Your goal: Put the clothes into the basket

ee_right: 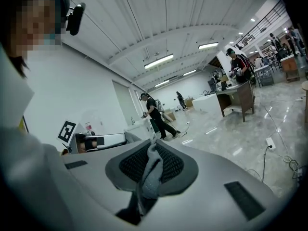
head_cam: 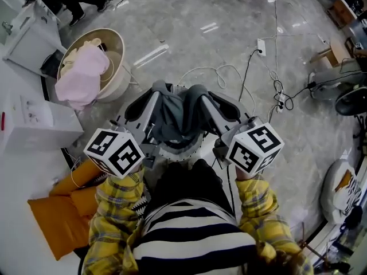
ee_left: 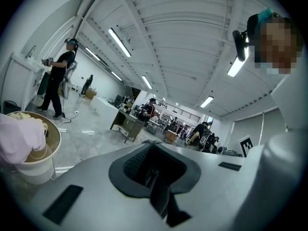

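Above the floor (head_cam: 189, 33) near the basket (head_cam: 118, 46), left gripper (head_cam: 160, 91) and right gripper (head_cam: 199, 94) each pinch a grey garment (head_cam: 175, 118) tight, keeping it bunched for carrying.

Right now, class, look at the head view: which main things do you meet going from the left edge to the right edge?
basket → left gripper → grey garment → right gripper → dark fan

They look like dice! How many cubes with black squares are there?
2. The left cube sits on the left gripper, the right cube on the right gripper, either side of the grey garment that both grip. No others show.
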{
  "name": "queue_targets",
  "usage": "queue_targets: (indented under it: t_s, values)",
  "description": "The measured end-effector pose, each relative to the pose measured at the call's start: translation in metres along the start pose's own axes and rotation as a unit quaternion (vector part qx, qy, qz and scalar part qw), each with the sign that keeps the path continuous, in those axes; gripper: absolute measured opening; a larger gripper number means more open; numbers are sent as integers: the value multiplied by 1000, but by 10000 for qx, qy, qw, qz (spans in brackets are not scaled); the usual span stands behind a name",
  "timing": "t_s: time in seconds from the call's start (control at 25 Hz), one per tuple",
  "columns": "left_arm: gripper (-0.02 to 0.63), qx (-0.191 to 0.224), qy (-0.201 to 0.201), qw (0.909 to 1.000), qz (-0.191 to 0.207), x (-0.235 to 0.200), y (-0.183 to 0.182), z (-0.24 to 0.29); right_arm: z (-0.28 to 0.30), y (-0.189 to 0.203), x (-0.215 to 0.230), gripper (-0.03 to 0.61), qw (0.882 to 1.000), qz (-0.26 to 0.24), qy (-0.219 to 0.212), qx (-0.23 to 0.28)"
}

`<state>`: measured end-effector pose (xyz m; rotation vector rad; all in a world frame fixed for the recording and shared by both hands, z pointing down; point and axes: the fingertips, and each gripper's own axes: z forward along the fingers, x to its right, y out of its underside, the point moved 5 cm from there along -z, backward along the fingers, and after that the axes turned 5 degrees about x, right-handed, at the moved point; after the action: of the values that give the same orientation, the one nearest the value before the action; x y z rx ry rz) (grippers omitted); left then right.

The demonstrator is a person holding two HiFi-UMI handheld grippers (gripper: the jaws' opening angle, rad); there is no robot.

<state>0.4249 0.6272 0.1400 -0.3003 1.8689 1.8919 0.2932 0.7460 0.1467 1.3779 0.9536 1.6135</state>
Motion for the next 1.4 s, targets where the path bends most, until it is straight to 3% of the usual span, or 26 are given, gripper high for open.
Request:
queue_targets:
  t_s: [0.32, 0.72, 0.92, 1.08, 1.16, 1.4]
  values:
    - [37, -890, -39, 9956, -299, -45, 74, -2, 20, 75, 4, 55, 9959, 188, 229, -851]
    - [38, -1941, -347, 9802, -175, -87, 157, -13, 37, 159, 30, 55, 9809, 321, 467, -1859]
    - [38, -2522, -425, 9667, 83, -102, 201, -16, 44, 199, 37, 57, 9678, 192, 551, -2448]
    - [65, -3118, -529, 9469, 580, -111, 233, -18, 48, 215, 43, 61, 9581, -337, 736, -2748]
    - [178, -3252, -553, 9416, 677, -113, 241, -21, 50, 218, 43, 103, 9565, -500, 691, -2790]
    - [178, -3174, -683, 9452, 345, -117, 243, -25, 49, 223, 46, 101, 9576, -318, 647, -2791]
